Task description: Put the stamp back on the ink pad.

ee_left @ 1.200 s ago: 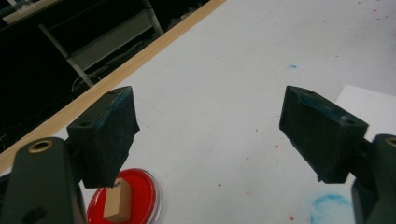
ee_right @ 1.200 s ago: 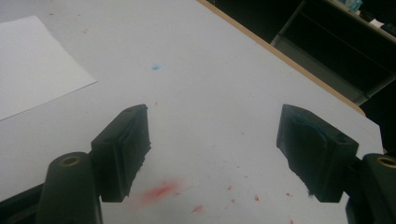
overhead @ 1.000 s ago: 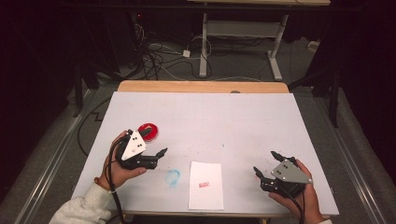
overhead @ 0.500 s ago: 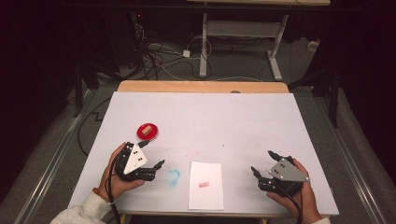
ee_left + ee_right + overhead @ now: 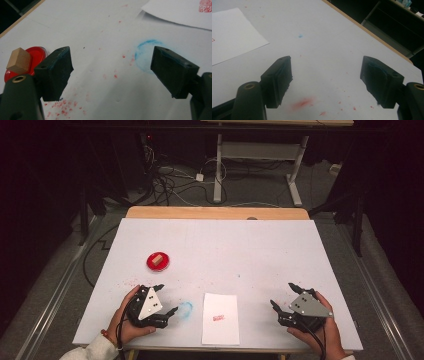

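Observation:
A round red ink pad [image 5: 158, 261] lies on the white table [image 5: 225, 250] at the left, with a small wooden stamp block [image 5: 157, 259] on it. Near the front edge lies a white paper sheet [image 5: 220, 318] bearing a red stamp mark [image 5: 218, 318]. My left gripper [image 5: 168, 298] is open and empty, held by a hand between the pad and the sheet. In the left gripper view the block [image 5: 19, 61] and pad [image 5: 37, 53] sit behind the left jaw, apart from my open left gripper [image 5: 111, 70]. My right gripper [image 5: 282, 294] is open and empty right of the sheet, and between its jaws in the right gripper view [image 5: 325, 80] is bare table.
A blue ink smudge [image 5: 185, 309] marks the table just ahead of the left gripper, seen as a ring [image 5: 146, 56]. Red specks [image 5: 67, 103] and a red smear [image 5: 303, 102] dot the surface. A wooden strip [image 5: 215, 213] borders the far edge; cables lie on the floor beyond.
My left gripper has drawn back from the red ink pad toward the near edge, leaving the pad and block uncovered. The right gripper has barely shifted.

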A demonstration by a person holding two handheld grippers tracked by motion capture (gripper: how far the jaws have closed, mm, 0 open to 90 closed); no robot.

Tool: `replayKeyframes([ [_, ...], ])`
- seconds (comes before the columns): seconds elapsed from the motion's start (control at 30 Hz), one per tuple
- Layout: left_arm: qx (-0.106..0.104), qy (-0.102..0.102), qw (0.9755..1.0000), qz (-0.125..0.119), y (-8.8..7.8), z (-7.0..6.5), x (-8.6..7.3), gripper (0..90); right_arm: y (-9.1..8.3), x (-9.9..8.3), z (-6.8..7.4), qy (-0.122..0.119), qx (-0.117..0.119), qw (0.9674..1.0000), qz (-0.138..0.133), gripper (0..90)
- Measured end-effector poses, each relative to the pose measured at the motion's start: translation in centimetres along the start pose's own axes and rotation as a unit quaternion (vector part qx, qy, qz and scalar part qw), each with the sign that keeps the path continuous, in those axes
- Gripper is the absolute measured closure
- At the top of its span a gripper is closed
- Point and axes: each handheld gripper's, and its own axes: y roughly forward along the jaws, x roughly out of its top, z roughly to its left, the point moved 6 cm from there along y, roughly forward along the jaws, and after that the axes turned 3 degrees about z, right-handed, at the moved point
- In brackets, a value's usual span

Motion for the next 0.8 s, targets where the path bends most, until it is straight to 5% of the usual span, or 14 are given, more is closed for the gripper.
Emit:
replayKeyframes([
  [0.8,0.004,-0.007,1.0,-0.004,-0.66,0.27,-0.19,17.0,0.07,0.44,0.35,-0.005,0.0,1.0,-0.001,25.8],
])
